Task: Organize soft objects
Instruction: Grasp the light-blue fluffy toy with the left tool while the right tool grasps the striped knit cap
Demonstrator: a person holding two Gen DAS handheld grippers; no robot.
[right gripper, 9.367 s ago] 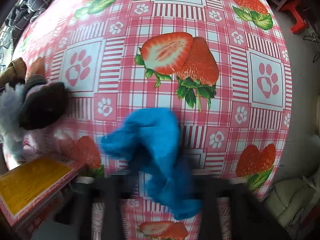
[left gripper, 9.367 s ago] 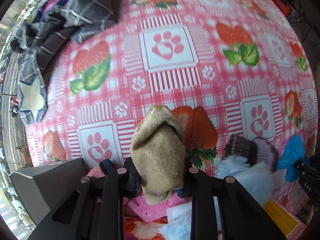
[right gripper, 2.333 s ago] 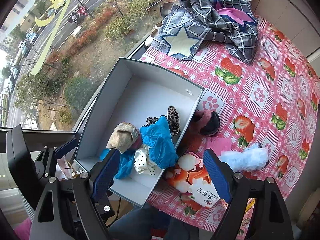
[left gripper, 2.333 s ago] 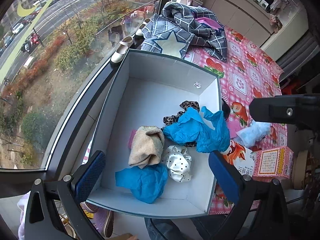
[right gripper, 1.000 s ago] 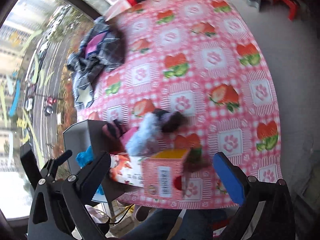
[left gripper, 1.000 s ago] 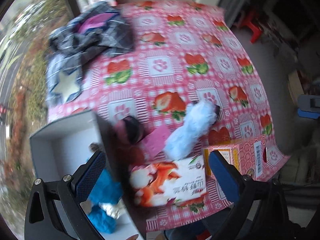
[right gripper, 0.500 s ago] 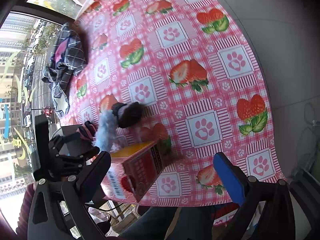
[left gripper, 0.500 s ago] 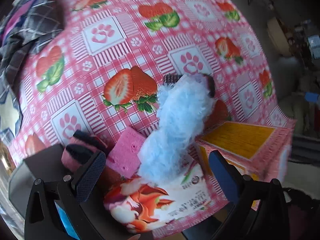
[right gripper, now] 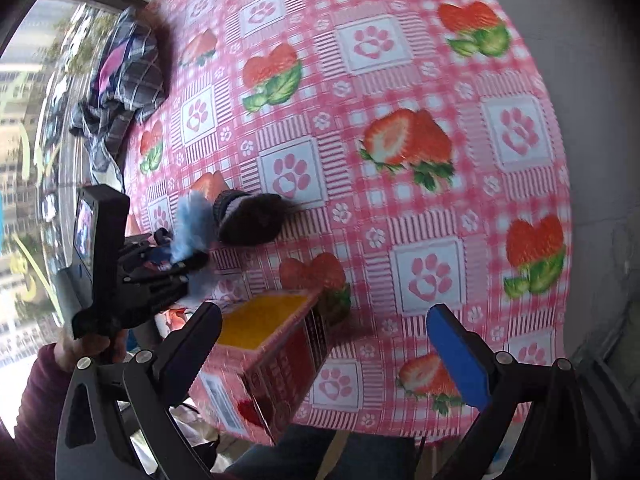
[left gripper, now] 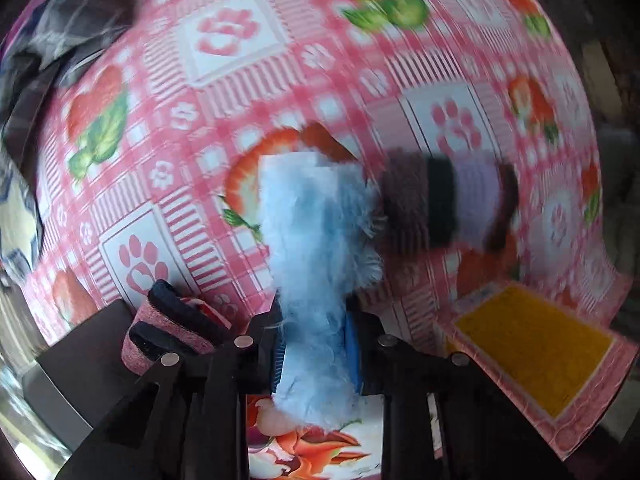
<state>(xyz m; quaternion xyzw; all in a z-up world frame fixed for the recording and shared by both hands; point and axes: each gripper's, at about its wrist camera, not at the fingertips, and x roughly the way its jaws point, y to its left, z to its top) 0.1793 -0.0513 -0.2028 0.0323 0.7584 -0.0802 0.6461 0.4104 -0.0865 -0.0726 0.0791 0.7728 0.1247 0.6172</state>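
Observation:
My left gripper is shut on a fluffy light-blue sock, which stands up between the fingers; it also shows in the right wrist view beside the left gripper. A dark striped knitted sock lies just right of it on the tablecloth, also seen in the right wrist view. A pink-and-navy sock lies at the lower left. My right gripper is open and empty above the table's near edge.
A pink box with a yellow top stands at the near edge. A floral tissue pack lies under the left gripper. A plaid garment lies at the far left. The strawberry tablecloth covers the table.
My left gripper has come down onto the table and shut on the fluffy blue sock; it was open half a second ago. My right gripper has come lower and nearer the pink box, still open.

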